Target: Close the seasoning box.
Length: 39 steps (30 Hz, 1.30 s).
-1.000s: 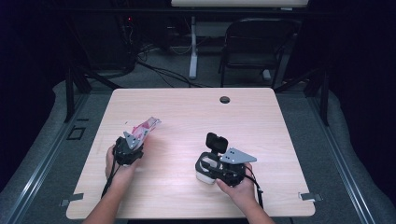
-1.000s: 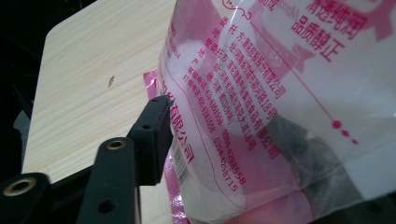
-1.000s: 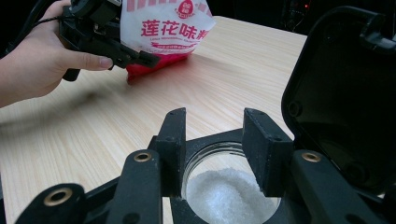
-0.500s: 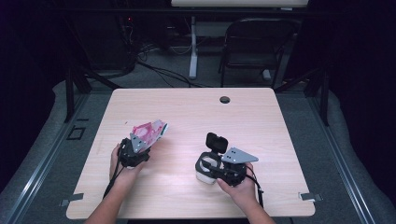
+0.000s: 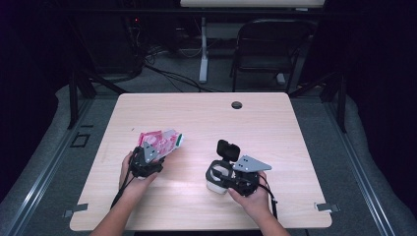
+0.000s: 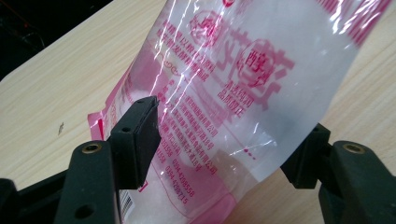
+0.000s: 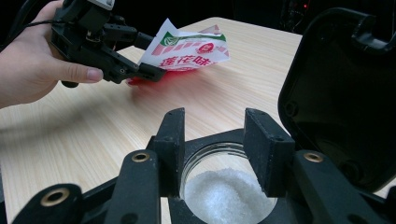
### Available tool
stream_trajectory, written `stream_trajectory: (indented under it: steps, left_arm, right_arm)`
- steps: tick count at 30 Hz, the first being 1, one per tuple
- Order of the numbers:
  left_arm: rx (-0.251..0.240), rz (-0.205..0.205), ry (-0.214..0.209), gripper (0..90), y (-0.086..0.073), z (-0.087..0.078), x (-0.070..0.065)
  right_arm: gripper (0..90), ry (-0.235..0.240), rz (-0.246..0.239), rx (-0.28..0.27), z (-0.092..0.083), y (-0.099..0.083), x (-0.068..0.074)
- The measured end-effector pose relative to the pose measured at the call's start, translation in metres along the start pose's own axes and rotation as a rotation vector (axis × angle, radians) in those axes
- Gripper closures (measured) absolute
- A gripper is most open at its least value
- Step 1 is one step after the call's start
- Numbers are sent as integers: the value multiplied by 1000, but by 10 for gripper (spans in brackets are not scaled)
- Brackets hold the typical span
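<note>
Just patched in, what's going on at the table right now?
A person works two claws at a wooden table. The left claw grips a pink-and-white packet, lifted off the table and pointing toward the right. The right claw clamps the rim of an open jar holding white granules, its black flip lid standing up. Nothing is pouring.

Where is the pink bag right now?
In the high view, the pink bag is on the left side of the table, held just above it between the jaws of the left gripper, across from the open jar.
</note>
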State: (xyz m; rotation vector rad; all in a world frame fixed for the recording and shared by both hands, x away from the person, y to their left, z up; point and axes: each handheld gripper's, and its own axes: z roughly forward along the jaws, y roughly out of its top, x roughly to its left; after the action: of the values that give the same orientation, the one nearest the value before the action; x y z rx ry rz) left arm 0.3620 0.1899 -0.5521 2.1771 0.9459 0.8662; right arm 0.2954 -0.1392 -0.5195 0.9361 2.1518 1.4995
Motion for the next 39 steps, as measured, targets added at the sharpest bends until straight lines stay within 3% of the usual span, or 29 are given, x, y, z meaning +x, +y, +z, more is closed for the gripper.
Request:
stream_trajectory:
  steps: [5, 7, 10, 15, 17, 19, 22, 27, 39]
  left_arm:
    - [-30, -1, -2, 365, 4, -3, -4]
    - [-22, 15, 15, 362, 6, -5, -5]
    - [-48, 28, 24, 395, 9, -9, -7]
    - [-91, -12, -79, 413, 17, -15, -12]
    - [-94, -14, -95, 410, 18, -16, -13]
    - [-109, -28, -156, 403, 20, -16, -16]
    - [-109, -33, -193, 402, 19, -14, -18]
    - [-108, -46, -213, 403, 19, -14, -19]
    - [-109, -50, -199, 414, 18, -14, -17]
  right_arm:
    - [587, -1, 0, 0, 0, 0, 0]
    - [587, -3, -2, 0, -1, 0, 0]
    - [587, -5, 3, -4, -1, 0, -1]
    - [587, -7, 1, -5, -1, 0, -1]
    - [587, -6, 2, -4, -1, 0, -1]
    - [587, -7, 8, -9, -1, 0, -1]
    - [587, -9, 7, -10, -2, 0, -2]
    - [587, -13, 9, -13, -3, 1, -3]
    - [627, -2, 41, -39, -20, 14, -13]
